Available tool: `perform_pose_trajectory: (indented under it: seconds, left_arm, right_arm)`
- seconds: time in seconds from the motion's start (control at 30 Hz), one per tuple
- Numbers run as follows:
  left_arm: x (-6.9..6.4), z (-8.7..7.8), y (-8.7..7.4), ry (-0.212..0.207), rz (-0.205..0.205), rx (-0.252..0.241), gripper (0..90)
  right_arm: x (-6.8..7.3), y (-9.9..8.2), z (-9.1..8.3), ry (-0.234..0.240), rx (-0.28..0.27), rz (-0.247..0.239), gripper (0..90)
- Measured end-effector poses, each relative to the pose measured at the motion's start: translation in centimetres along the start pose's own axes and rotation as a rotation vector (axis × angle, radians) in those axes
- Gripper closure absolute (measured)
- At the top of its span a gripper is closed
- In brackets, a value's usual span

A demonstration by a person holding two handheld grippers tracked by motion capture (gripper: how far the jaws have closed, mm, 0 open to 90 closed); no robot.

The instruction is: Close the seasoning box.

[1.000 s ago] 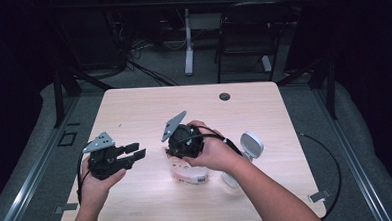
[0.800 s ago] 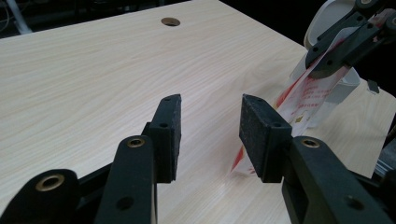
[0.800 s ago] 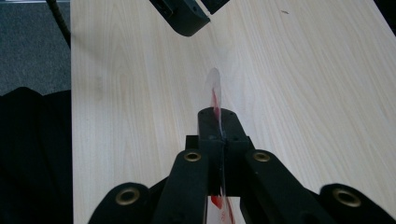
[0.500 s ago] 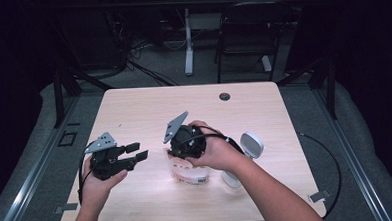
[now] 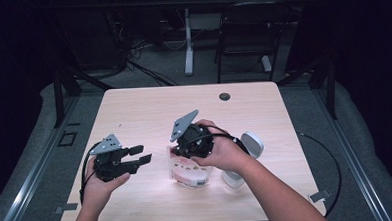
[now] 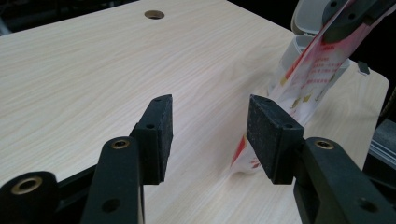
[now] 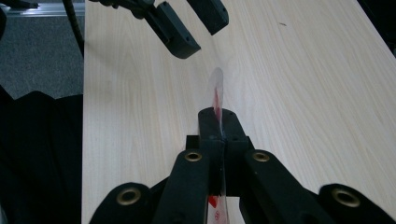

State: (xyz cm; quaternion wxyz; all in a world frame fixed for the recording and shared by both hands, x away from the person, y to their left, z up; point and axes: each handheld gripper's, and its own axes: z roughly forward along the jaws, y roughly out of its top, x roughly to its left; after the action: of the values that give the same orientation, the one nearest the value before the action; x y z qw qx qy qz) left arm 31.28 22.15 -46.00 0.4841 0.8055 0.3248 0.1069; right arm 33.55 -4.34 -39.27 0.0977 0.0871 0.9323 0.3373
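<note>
A: What did the right claw (image 7: 218, 122) pinch?
B: A thin, glossy plastic packet (image 5: 189, 172), printed red, held above the pale wood-grain tabletop (image 5: 149, 107).
A: And the left claw (image 6: 208, 133)?
B: Just been spreading, empty, packet just beside it.

Packet (image 5: 189, 173) print too small to read; white container (image 5: 246, 153) partly hidden behind right forearm.

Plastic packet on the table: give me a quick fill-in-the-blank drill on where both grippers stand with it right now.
1. The right gripper is ____ on the plastic packet.
2. The left gripper has its jaws ____, with nothing between them.
3. The white container lies beside the person's ____ forearm.
4. The round hole sits near the table's ____ edge.

Missing words: shut; open; right; far
</note>
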Motion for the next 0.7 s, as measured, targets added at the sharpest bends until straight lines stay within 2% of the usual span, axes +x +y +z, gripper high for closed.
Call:
perform_pose_trajectory:
  seconds: [0.23,0.33,0.6,0.7]
  left_arm:
    - [-0.2,0.5,-0.1,-0.017,0.010,0.024,48.9]
    - [-0.5,0.9,-0.2,-0.040,0.019,0.033,48.7]
    - [-1.5,2.1,-0.2,-0.078,0.070,0.063,49.2]
    - [-1.6,2.3,-0.3,-0.080,0.064,0.062,49.8]
  right_arm:
    - [0.0,0.0,-1.0,-0.005,-0.022,-0.005,90.0]
    - [0.0,-0.1,-1.4,0.000,-0.033,0.000,90.0]
    - [0.0,-0.3,-2.5,-0.005,-0.056,0.000,90.0]
    - [0.0,-0.3,-2.8,-0.007,-0.059,-0.007,90.0]
